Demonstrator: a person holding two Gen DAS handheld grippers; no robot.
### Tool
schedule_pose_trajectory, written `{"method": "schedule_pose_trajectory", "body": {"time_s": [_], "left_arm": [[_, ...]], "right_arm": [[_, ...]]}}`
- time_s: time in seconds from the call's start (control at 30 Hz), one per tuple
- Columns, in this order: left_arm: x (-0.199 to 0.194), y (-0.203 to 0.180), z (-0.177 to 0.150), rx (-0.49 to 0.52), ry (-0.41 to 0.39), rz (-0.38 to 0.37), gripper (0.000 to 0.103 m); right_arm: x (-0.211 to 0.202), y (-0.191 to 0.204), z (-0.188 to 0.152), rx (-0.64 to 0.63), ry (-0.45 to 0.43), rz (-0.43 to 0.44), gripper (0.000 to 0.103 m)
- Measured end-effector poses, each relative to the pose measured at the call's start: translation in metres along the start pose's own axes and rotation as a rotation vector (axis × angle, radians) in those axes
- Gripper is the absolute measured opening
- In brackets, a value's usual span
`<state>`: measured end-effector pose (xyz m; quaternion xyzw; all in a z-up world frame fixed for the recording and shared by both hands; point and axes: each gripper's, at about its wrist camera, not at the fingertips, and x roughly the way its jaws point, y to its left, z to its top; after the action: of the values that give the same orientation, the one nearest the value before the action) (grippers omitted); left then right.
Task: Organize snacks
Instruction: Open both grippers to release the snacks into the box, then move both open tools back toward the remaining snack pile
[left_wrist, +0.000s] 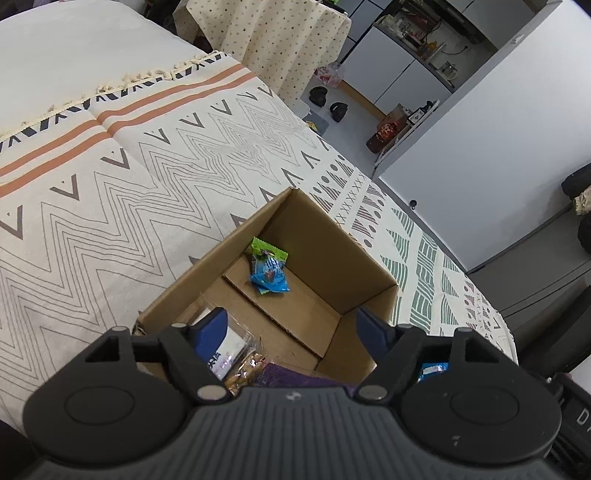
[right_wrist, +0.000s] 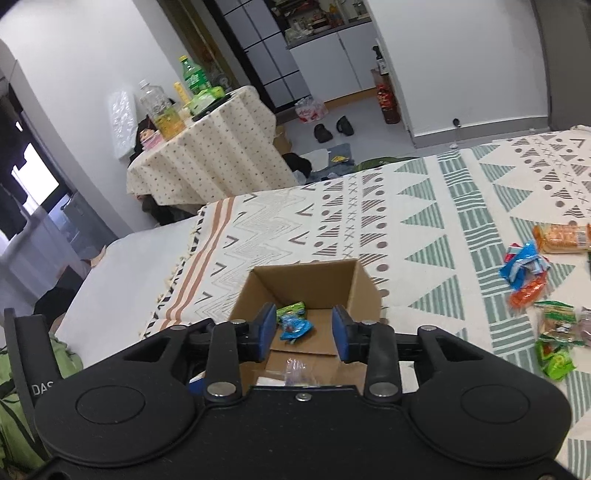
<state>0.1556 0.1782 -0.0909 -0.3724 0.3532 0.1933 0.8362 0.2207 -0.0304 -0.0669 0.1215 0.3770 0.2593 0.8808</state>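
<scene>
Left gripper (left_wrist: 291, 328): blue pads spread wide, nothing between them; poised above the near end of the cardboard box.
Right gripper (right_wrist: 303, 334): blue pads apart at a moderate gap, nothing clamped; also above the box, pointing into its opening.
Cardboard box (left_wrist: 334, 254): open-topped, brown, standing on the bed; bottom flaps visible inside.
Box contents, far end: one green snack packet (left_wrist: 269, 252) with one blue snack packet (left_wrist: 269, 278) lying partly over it; both rest on the box floor near the far wall.
Box contents, near end: a clear wrapper with white and blue print (left_wrist: 229, 350), a clear pack of brown pieces (left_wrist: 246, 371) and a purple wrapper (left_wrist: 291, 376), partly hidden behind the left gripper; exact count here cannot be told.
Bed cover (right_wrist: 424, 221): cream cloth with zigzag, triangle and green stripe patterns, orange bands near the fringed edge.
Loose snacks on the bed, right of the box and well apart from it: one orange cracker pack (right_wrist: 561, 238); a cluster of blue packets (right_wrist: 522, 264); one small orange packet (right_wrist: 526, 293); several green packets (right_wrist: 556, 341). Number in the clusters unclear.
Round table (right_wrist: 207, 155): dotted cloth, bottles and jars on top, beyond the bed.
Floor: two dark slippers (right_wrist: 332, 129) near the cabinets.
</scene>
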Motion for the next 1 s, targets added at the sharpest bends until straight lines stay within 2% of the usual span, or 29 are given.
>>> {"method": "schedule_pose_trajectory", "body": {"time_s": [0.43,0.63,0.8,1.0], "left_arm": [[0.001,-0.027,-0.018,0.095,0.010,-0.006,0.077],[-0.007,-0.058,-0.038,0.187,0.001,-0.056,0.077],[-0.011,-0.090,-0.060,0.310,-0.002,-0.095,0.077],[-0.009,-0.115,-0.083,0.403,-0.027,-0.040,0.083]], "right_arm": [[-0.035,-0.062,-0.016,0.068,-0.015,-0.092,0.052],[-0.058,-0.101,-0.024,0.104,-0.029,-0.148,0.056],[-0.072,-0.130,-0.029,0.134,-0.037,-0.179,0.058],[-0.082,-0.164,-0.034,0.168,-0.042,-0.198,0.061]]}}
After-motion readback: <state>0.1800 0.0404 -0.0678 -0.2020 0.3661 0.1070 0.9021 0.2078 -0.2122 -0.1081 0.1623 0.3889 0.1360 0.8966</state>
